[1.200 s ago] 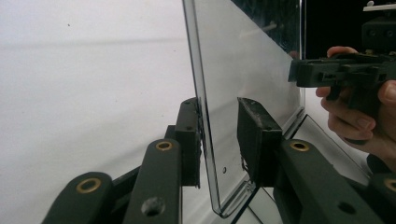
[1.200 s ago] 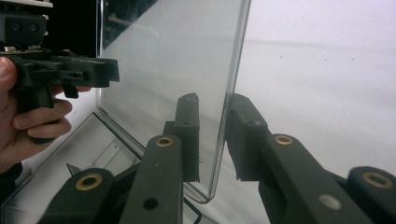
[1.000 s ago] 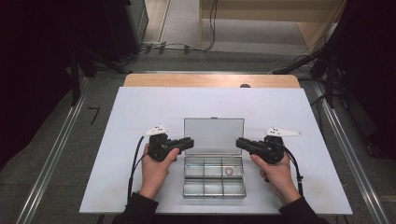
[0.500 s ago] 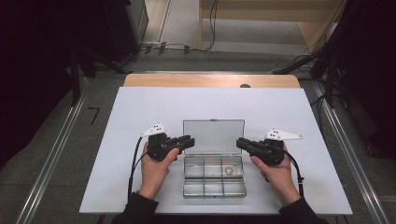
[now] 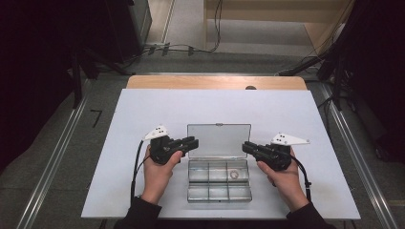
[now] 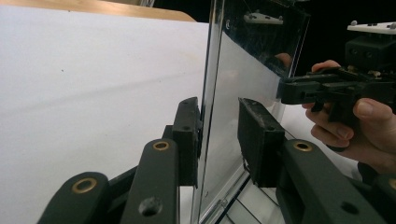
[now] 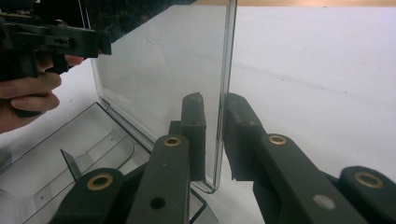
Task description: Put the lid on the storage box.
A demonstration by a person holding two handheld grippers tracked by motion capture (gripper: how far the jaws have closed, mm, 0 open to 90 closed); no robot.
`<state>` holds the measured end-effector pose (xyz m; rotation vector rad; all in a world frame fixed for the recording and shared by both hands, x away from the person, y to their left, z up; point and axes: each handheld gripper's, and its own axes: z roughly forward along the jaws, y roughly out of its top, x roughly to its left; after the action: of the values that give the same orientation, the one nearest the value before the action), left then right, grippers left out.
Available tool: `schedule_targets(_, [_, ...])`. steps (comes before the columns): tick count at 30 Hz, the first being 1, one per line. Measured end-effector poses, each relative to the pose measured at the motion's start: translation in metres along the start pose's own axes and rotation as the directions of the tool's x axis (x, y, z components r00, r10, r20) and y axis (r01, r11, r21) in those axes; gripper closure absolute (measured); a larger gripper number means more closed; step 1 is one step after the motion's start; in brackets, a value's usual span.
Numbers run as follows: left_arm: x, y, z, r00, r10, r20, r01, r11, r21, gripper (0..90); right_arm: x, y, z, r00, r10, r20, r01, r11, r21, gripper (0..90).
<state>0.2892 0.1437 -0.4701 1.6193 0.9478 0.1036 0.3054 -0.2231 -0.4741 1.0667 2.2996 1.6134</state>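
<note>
A clear plastic compartment box [image 5: 218,193] lies on the white table, its lid [image 5: 218,140] standing upright. A small ring [image 5: 234,174] sits in one compartment. My left gripper [image 5: 193,141] straddles the lid's left edge. In the left gripper view [image 6: 219,112] one pad rests beside the lid [image 6: 243,60] and the other stands off with a gap; the jaws have just been closing a little. My right gripper [image 5: 246,146] holds the lid's right edge. In the right gripper view [image 7: 215,105] both pads press on the lid [image 7: 163,60].
The white table top [image 5: 143,114] spreads wide around the box, with a wooden strip [image 5: 215,82] along its far edge. Cables trail from both grippers toward the near edge. Dark equipment and floor cables lie beyond the table.
</note>
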Motion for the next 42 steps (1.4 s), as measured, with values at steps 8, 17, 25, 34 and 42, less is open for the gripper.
schedule_targets(8, [-0.002, -0.001, -0.002, 0.9998, 0.011, 0.015, -0.011, 0.9999, -0.008, 68.6, 0.001, 0.005, -0.005, 1.0000, 0.001, -0.007, -0.001, 1.000, -0.013, 69.0])
schedule_targets(17, [-0.006, -0.004, -0.006, 0.9993, 0.025, 0.028, -0.025, 0.9995, -0.017, 67.7, 0.006, 0.014, -0.013, 0.9998, -0.017, -0.009, 0.016, 0.999, -0.030, 59.3])
schedule_targets(25, [-0.010, -0.006, -0.009, 0.9982, 0.046, 0.037, -0.046, 0.9987, -0.022, 66.1, 0.014, 0.020, -0.016, 0.9995, -0.029, 0.008, 0.029, 0.999, -0.039, 56.5])
schedule_targets(34, [-0.014, -0.008, -0.012, 0.9972, 0.064, 0.039, -0.063, 0.9978, -0.019, 65.1, 0.019, 0.022, -0.017, 0.9983, -0.055, -0.020, 0.054, 0.998, -0.045, 58.4])
schedule_targets(42, [-0.017, -0.009, -0.014, 0.9971, 0.067, 0.037, -0.066, 0.9977, -0.012, 62.9, 0.024, 0.021, -0.018, 0.9969, -0.069, -0.038, 0.068, 0.997, -0.035, 62.8])
